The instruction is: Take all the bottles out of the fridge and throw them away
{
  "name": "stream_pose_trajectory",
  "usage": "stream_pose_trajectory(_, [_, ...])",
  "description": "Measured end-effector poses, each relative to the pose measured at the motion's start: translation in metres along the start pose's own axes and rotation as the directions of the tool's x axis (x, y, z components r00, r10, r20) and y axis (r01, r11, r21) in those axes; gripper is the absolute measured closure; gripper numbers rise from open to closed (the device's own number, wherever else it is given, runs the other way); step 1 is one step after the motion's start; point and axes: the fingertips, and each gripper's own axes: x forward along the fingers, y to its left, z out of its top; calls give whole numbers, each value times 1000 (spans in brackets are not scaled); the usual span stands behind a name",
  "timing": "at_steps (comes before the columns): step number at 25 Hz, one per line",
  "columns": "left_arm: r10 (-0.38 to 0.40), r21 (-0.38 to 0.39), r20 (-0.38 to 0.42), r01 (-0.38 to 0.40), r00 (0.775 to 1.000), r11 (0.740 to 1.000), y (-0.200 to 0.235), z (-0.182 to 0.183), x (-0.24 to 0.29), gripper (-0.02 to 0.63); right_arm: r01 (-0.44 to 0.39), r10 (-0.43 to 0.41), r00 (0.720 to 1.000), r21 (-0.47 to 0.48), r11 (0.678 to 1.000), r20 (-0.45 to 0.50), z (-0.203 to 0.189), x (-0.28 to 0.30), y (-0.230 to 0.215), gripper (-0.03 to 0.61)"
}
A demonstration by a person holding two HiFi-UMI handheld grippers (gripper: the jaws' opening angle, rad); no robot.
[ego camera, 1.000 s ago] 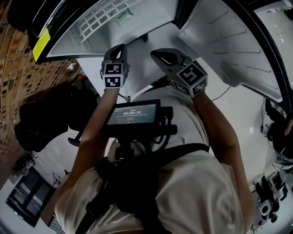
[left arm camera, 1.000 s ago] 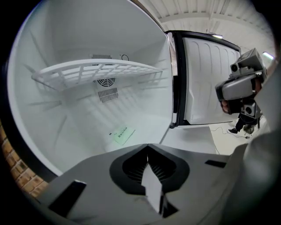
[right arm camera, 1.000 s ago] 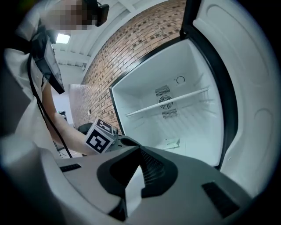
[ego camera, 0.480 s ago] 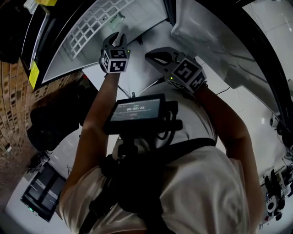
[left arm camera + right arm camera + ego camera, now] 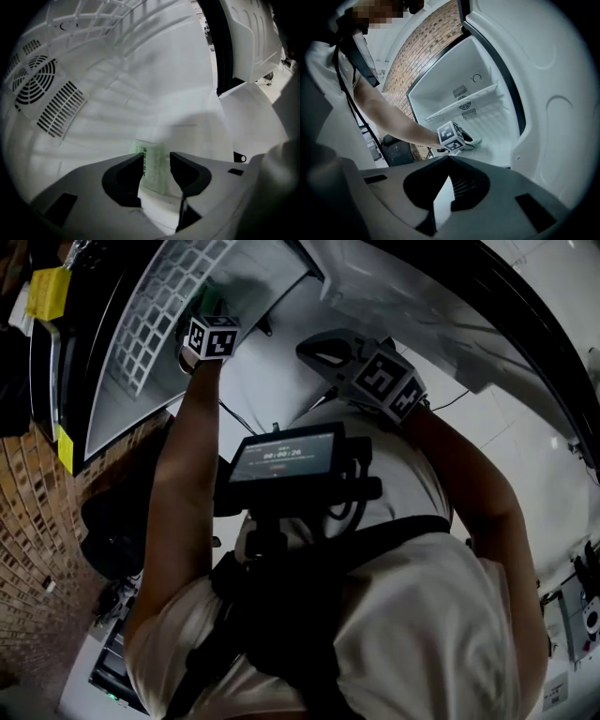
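1. The left gripper [image 5: 156, 161] has swung out from 12 o'clock in the head view to 11 o'clock, deeper into the open fridge [image 5: 272, 268]; it was just beside the right gripper [image 5: 311, 351] and is now well apart from it
2. Its wrist has rolled, so its marker cube [image 5: 211, 337] shows a different face
3. Its jaws have just been opening; they now stand apart, with the green-labelled bottle [image 5: 154, 178] between their tips instead of ahead of them
4. The head view has turned: the white grid shelf [image 5: 150, 320] has slid from 12 o'clock toward 10 o'clock, and the brick wall [image 5: 37, 549] from 9 o'clock down to 8 o'clock
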Motion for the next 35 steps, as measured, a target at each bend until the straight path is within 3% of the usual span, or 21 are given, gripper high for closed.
stream_pose_trajectory(7, [-80,-15,-16,80,997,997,2,1,10,430,23,-23,1000,3,1000,3,1,-2,-2,586])
stream_pose_trajectory(9, [-84,-10,-15,84,996,996,1,0,7,502,16,-16,1000,-2,1000,2,2,-1,-2,586])
stream_pose_trajectory(15, [-26,57,-4,27,1000,998,-3,-4,-10,540,-35,34,999,-26,999,-9,0,5,6,586])
stream_pose_trajectory(24, [72,30,87,-74,994,997,-11,2,-64,540,-103,102,995,-44,994,-22,12,9,7,586])
stream_pose_trajectory(28, [70,-78,141,-59,988,995,-27,9,-102,540,-164,160,986,-106,981,-45,9,6,14,586])
stream_pose_trajectory(31, [92,-215,185,-51,979,975,-41,18,-140,540,-229,224,973,-139,963,-50,6,1,21,586])
stream_pose_trajectory(35, [123,-298,237,-48,964,953,-43,8,-167,540,-261,260,965,-152,953,-32,7,26,19,586])
